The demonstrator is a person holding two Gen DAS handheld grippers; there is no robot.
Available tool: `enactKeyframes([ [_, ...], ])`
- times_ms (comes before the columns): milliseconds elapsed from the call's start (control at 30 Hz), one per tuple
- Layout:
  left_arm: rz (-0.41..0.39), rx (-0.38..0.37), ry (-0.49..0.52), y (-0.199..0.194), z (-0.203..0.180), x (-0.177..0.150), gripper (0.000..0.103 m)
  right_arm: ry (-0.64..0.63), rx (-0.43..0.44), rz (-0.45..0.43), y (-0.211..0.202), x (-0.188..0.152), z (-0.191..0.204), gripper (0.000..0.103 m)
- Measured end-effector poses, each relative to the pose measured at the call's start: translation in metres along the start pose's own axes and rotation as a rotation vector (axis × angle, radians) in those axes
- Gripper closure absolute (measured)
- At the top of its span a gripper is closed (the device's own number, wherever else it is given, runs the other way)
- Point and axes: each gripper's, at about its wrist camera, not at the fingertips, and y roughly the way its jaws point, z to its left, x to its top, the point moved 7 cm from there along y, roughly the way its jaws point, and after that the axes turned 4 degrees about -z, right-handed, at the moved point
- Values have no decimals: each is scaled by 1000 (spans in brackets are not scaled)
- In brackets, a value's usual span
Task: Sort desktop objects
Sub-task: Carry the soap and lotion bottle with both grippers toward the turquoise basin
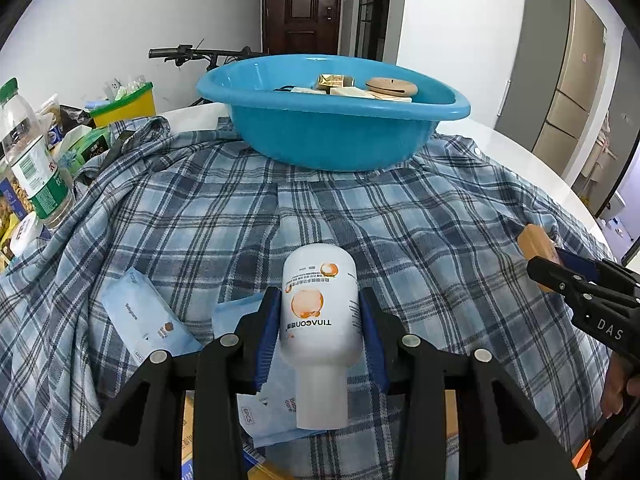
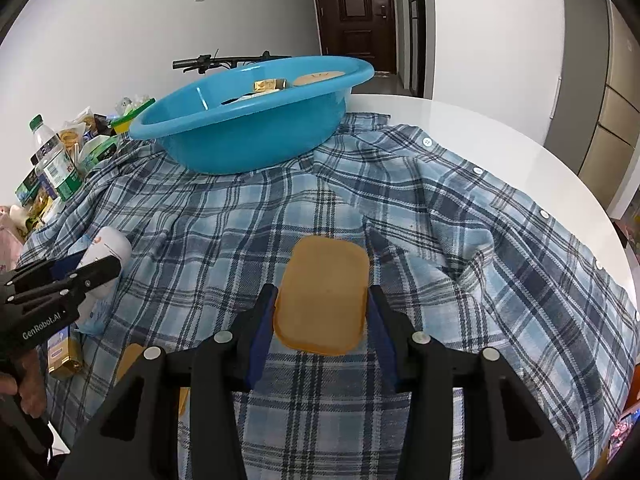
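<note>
While left gripper (image 1: 320,320) clamps TINACON bottle (image 1: 320,312), right gripper (image 2: 322,316) pinches tan case (image 2: 324,296).

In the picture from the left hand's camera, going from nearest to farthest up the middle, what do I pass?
White bottle held between the fingers → open stretch of plaid shirt → blue basin holding small items → bicycle handlebar → dark door.

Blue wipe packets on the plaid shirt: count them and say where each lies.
2 visible: one blue wipe packet left of the white bottle, another under the bottle. More may be hidden beneath the left claw.
</note>
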Motion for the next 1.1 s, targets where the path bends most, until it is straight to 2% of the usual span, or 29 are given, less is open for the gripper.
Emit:
enactKeyframes([
  [133,-40,7,0,-5,1,4,61,-6,-7,-11,-1,2,2,59],
  [300,-143,40,21,-23,0,17,61,-23,-15,-48,-8,9,5,59],
  [400,-192,34,15,-34,1,26,61,-38,-18,-92,-16,17,8,59],
  [600,-300,14,6,-57,1,56,61,-72,-17,-220,-43,43,17,59],
  [733,-427,19,15,-85,-1,78,61,-124,-50,-327,-63,62,24,59],
  [933,-594,53,45,-126,-4,98,61,-163,-45,-482,-98,89,39,59],
  [1100,-630,33,54,-151,-6,112,61,-196,-54,-580,-125,105,52,59],
])
